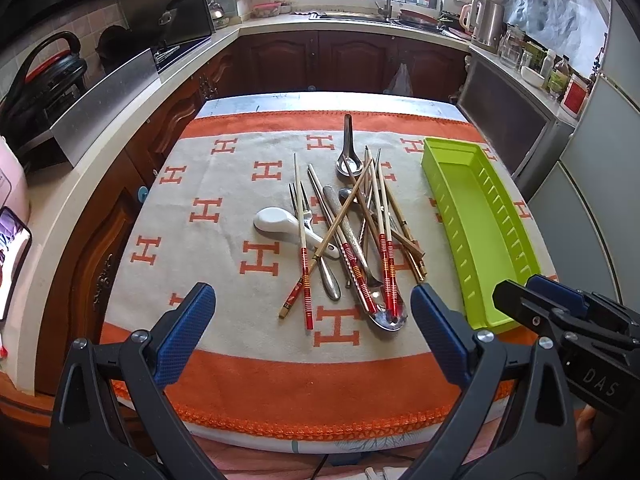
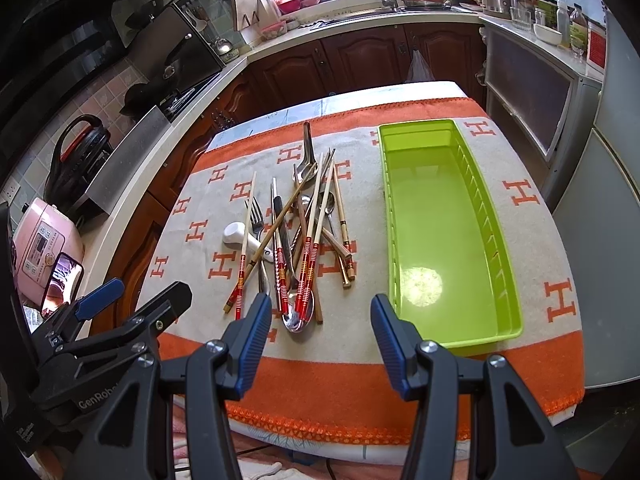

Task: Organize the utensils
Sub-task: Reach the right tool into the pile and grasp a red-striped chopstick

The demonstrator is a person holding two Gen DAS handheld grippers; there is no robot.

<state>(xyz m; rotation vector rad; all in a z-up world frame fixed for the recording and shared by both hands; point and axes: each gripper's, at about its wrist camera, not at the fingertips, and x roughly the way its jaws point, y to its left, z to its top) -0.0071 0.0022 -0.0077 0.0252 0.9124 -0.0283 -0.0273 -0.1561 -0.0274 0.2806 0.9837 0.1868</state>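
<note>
Both claws hang spread and empty over the near orange border of the blanket point(image 1: 224, 248) on the desk: the left claw point(image 1: 312, 322) short of the pile of utensils point(image 1: 352, 240), the right claw point(image 2: 320, 320) between that pile and the green tray point(image 2: 452, 216). Chopsticks, metal spoons, a fork point(image 2: 258, 216) and a white spoon point(image 1: 276, 222) lie crossed in the pile, just left of the tray. Nothing lies in the tray, well apart from the white spoon.

Orange "H" letters repeat across the tablecloth point(image 1: 224, 240); the right gripper point(image 1: 552, 312) housing reads "DAS"; the left gripper point(image 2: 132, 300) housing reads "GenRobo", cut off.
</note>
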